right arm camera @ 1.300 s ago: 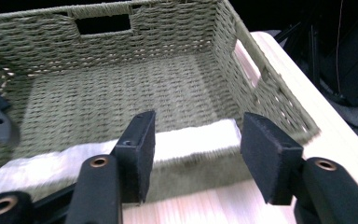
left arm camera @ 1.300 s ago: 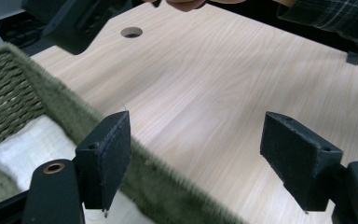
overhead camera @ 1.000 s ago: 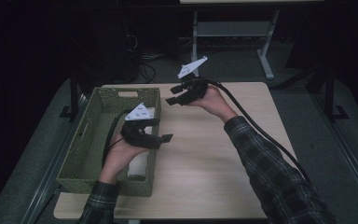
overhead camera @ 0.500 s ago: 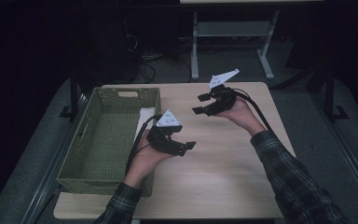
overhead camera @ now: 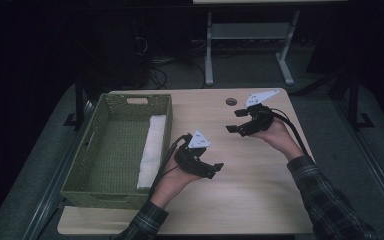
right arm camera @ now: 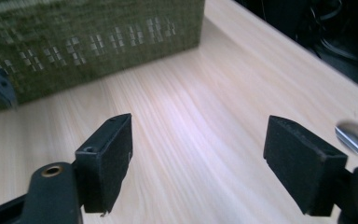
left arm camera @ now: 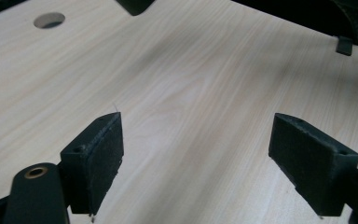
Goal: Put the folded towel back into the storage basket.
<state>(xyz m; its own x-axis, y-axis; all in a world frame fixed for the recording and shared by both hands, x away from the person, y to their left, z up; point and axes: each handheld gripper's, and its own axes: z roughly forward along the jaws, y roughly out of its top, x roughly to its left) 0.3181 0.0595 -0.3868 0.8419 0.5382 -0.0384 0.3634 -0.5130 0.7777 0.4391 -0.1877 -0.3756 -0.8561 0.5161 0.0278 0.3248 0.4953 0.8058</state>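
From the high view I see both my grippers over the bare wooden table (overhead camera: 260, 190). The left gripper (overhead camera: 216, 169) sits at lower centre of the frame, held in my left hand (overhead camera: 172, 181), just right of the green woven basket (overhead camera: 100, 192) that fills the left part of the table. A rolled white towel (overhead camera: 151, 150) lies inside the basket along its right wall. The right gripper (overhead camera: 235, 121) is at upper right of centre, held in my right hand (overhead camera: 279, 137), its jaws pointing toward the left of the frame. A round cable hole (overhead camera: 231, 101) is in the tabletop just above it. The two grippers are well apart and neither touches the basket or the towel.

In the left gripper view, my left gripper (left arm camera: 193, 154) has its jaws spread wide with only bare wood between them; they have just been opening further. The cable hole (left arm camera: 49, 20) is at the upper left corner.

In the right gripper view, my right gripper (right arm camera: 198, 156) also has its jaws apart, nothing between them, and they have just been opening. The basket (right arm camera: 98, 37) stands across the upper left of the frame, and the cable hole (right arm camera: 354, 135) shows at the right edge
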